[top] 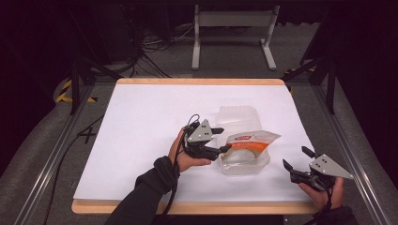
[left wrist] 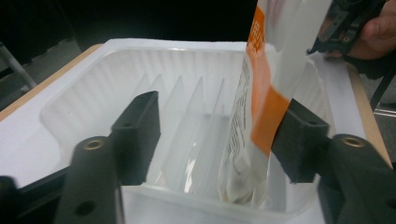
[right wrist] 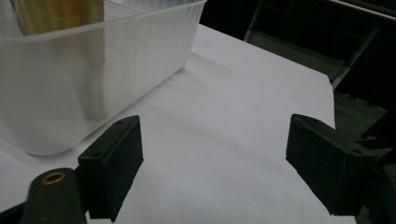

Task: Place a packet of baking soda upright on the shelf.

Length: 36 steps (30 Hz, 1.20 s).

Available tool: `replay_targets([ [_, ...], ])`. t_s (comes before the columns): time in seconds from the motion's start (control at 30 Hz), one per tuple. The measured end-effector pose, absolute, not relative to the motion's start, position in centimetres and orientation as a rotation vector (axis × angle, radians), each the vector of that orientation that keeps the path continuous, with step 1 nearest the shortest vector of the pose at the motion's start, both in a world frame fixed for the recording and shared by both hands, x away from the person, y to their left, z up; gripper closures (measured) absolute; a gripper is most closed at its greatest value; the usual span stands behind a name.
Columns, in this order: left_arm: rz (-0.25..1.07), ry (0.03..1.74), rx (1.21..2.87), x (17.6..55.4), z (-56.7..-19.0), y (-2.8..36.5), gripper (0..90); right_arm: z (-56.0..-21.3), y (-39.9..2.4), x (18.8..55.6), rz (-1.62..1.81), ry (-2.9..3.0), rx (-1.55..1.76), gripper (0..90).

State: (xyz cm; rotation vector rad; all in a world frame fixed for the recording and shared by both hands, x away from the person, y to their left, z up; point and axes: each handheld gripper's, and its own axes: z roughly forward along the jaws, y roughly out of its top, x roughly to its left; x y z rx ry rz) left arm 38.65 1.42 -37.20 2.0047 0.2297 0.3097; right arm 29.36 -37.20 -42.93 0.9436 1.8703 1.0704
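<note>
A clear plastic tub (top: 244, 159) sits on the white tabletop (top: 141, 131), toward the near right part of it. Standing in the tub is a white pouch with an orange band (top: 248, 143), its top leaning over the tub's rim. In the left gripper view the pouch (left wrist: 261, 93) stands upright at the right side of the tub (left wrist: 93, 88), whose ribbed floor and walls show through beside it; its lower end rests on the tub floor. Just behind the tub, touching or nearly touching it, lies a second piece of clear plastic (top: 237, 117), flat and box-shaped; whether it is a lid or another tub cannot be told.

The left gripper (top: 221, 139) is held at the tub's left rim. Its jaws stand wide apart, one on each side of the tub's near wall region, and in its own view the left gripper (left wrist: 219, 135) has its right jaw pad just beside or touching the pouch's orange band while the left pad is well clear of it, so it grips nothing.

The right gripper (top: 296, 158) is held near the table's front right corner, apart from the tub. Its jaws are spread wide with only bare tabletop between them, and the right gripper (right wrist: 215, 158) sees the tub's frosted wall (right wrist: 93, 74) at the upper left.

A metal frame (top: 232, 28) stands on the floor beyond the table.
</note>
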Motion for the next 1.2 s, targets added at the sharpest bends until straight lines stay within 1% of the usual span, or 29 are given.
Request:
replay_targets([
  [0.03,0.310,0.239,2.005,38.5,-37.3,1.8,30.4,-42.9,-37.2,29.4,1.069,1.872,0.943,19.4],
  [0.13,0.324,0.236,2.015,38.4,-37.3,2.3,29.4,-42.9,-37.2,29.3,1.069,1.872,0.946,19.4],
  [0.23,0.356,0.254,2.033,38.1,-37.4,3.2,24.4,-42.9,-37.1,29.3,1.066,1.872,0.946,19.4],
  [0.4,0.402,0.264,2.058,37.8,-37.5,4.7,22.1,-42.9,-37.1,29.3,1.067,1.872,0.946,19.4],
  [0.6,0.468,0.322,2.096,37.7,-38.0,7.3,18.6,-42.9,-37.0,29.3,1.063,1.871,0.942,19.4],
  [0.83,0.505,0.371,2.129,37.5,-38.8,9.6,17.5,-42.9,-36.9,29.3,1.055,1.877,0.937,19.1],
  [0.87,0.518,0.381,2.139,37.4,-39.0,10.6,16.9,-42.9,-36.9,29.3,1.052,1.879,0.934,19.0],
  [1.0,0.540,0.410,2.150,37.2,-39.3,12.1,15.0,-43.0,-36.9,29.3,1.049,1.881,0.932,18.7],
  [1.03,0.541,0.434,2.148,37.1,-39.6,13.2,14.4,-43.0,-36.9,29.3,1.045,1.884,0.930,18.5],
  [1.1,0.542,0.448,2.155,37.1,-39.9,13.9,14.5,-43.0,-36.8,29.3,1.044,1.884,0.929,18.5],
  [1.13,0.540,0.444,2.161,37.0,-40.0,14.4,17.6,-43.0,-36.8,29.3,1.044,1.883,0.928,18.5],
  [1.2,0.550,0.469,2.168,36.9,-40.3,15.3,17.3,-42.9,-36.8,29.3,1.041,1.883,0.924,18.3],
])
